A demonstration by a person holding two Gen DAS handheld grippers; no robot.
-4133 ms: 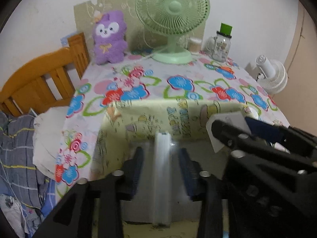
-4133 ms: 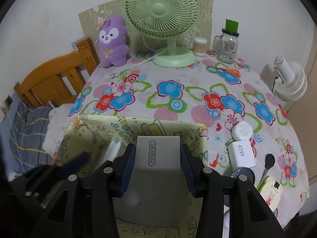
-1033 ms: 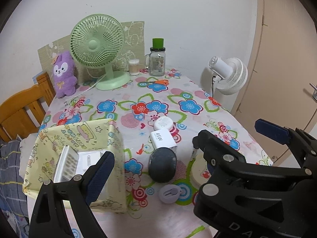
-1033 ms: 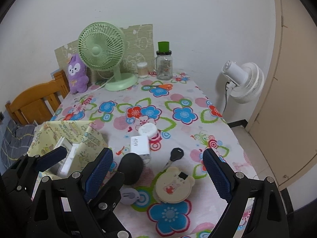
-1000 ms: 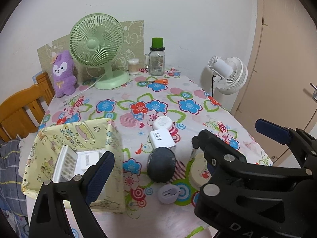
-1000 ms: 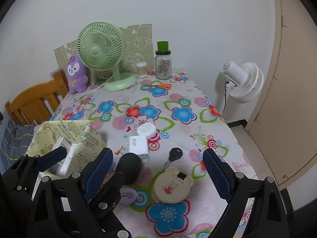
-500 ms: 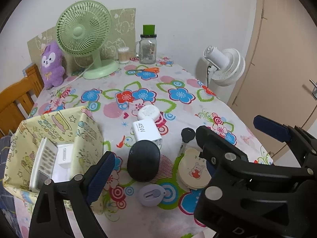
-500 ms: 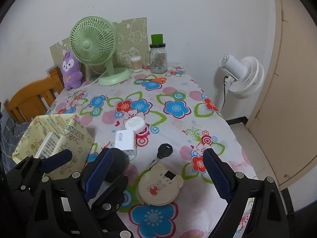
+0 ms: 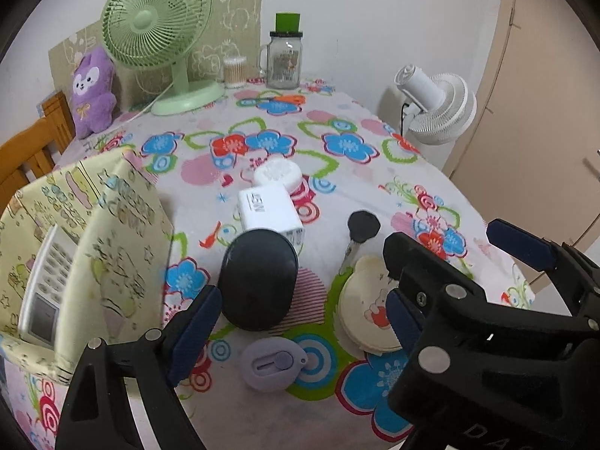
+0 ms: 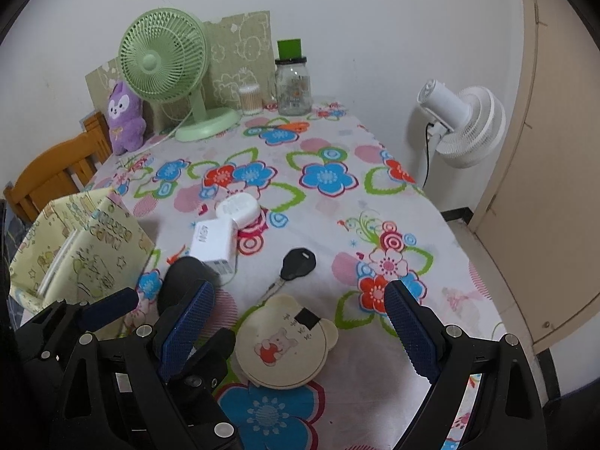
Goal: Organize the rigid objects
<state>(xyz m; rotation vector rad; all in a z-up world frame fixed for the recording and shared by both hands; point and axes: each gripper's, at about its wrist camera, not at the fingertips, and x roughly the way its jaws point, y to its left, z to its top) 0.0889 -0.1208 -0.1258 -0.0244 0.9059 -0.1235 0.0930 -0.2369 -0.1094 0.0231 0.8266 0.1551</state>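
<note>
A yellow patterned storage box [image 9: 123, 225] stands at the left, holding a white remote [image 9: 39, 292]; it also shows in the right wrist view [image 10: 97, 247]. Loose on the flowered table lie a dark oval case [image 9: 258, 279], a white 45W charger [image 9: 268, 213], a round white adapter [image 9: 277, 174], a black key [image 9: 362, 227], a cream bear-shaped mirror [image 10: 285, 345] and a small lilac oval item [image 9: 272, 365]. My left gripper [image 9: 296, 318] is open and empty over the dark case and lilac item. My right gripper [image 10: 296, 322] is open and empty above the bear mirror.
At the back stand a green desk fan [image 9: 157, 30], a purple plush [image 9: 92, 93], a cotton-swab jar [image 9: 234, 71] and a glass jar with green lid [image 9: 285, 56]. A white floor fan [image 10: 461, 123] and a beige door [image 10: 555, 150] are right. A wooden chair [image 10: 52, 172] is left.
Both grippers let go of the remote and white box into the yellow box, opened, and moved right and down toward the loose items.
</note>
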